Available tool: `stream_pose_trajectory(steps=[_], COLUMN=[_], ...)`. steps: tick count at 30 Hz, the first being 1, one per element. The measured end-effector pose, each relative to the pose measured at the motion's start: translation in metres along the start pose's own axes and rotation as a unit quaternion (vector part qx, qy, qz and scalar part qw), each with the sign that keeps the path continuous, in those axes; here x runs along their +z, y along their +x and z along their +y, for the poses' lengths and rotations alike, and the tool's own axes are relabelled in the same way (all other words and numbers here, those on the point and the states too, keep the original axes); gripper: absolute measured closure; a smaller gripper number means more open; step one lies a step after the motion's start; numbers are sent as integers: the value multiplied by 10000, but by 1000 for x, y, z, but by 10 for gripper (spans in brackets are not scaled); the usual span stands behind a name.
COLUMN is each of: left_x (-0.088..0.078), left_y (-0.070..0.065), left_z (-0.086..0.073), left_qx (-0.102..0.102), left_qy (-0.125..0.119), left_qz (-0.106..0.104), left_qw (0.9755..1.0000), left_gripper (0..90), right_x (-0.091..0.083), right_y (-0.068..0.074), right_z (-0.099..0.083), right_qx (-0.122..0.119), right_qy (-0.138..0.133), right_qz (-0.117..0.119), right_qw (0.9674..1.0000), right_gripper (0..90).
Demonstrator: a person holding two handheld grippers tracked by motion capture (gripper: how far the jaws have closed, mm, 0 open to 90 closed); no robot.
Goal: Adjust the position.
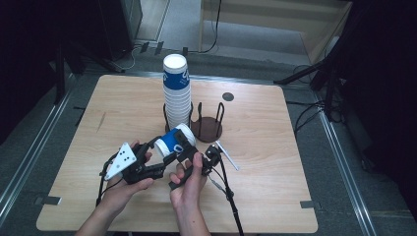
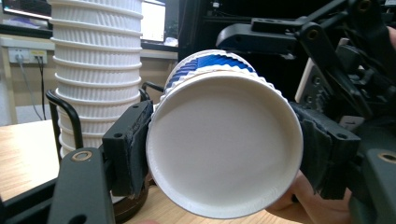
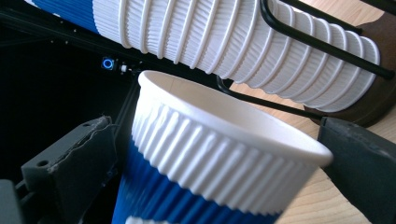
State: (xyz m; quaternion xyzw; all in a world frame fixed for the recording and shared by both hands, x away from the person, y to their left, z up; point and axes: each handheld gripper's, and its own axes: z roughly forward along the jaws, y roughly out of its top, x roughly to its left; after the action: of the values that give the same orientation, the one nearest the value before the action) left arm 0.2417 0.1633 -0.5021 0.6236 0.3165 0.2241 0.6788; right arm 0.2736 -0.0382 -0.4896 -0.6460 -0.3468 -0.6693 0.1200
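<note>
While we are gripping the blue-and-white cup [image 1: 173, 139] with both claws above the desk [image 1: 275, 162], left claw [image 2: 224, 158] clamped on one end, right claw [image 3: 219, 172] closed around its ribbed wall, we are pulling straight, avoiding crushing it.

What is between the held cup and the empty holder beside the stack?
Nothing visible. The cup, gripped by the left claw and right claw, sits just in front of the empty holder; the stack stands in the left holder.
</note>
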Motion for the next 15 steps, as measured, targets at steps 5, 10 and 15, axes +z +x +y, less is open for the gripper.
stream_pose_trajectory(steps=[5, 10, 15], left_x=[1, 2, 0], left_y=[-2, -3, -2], left_z=[-1, -2, -1], left_qx=[-2, 1, 18], left_qy=[45, 44, 70], left_qz=[-46, -62, -40], left_qw=[10000, 10000, 10000], left_gripper=[281, 281, 281], right_x=[2, 3, 2], right_y=[-2, -4, -9], right_z=[3, 4, 6], right_qx=[18, 55, 102], right_qy=[33, 109, 86], right_qz=[48, 111, 208], right_qw=[10000, 9999, 9997], right_gripper=[0, 4, 99])
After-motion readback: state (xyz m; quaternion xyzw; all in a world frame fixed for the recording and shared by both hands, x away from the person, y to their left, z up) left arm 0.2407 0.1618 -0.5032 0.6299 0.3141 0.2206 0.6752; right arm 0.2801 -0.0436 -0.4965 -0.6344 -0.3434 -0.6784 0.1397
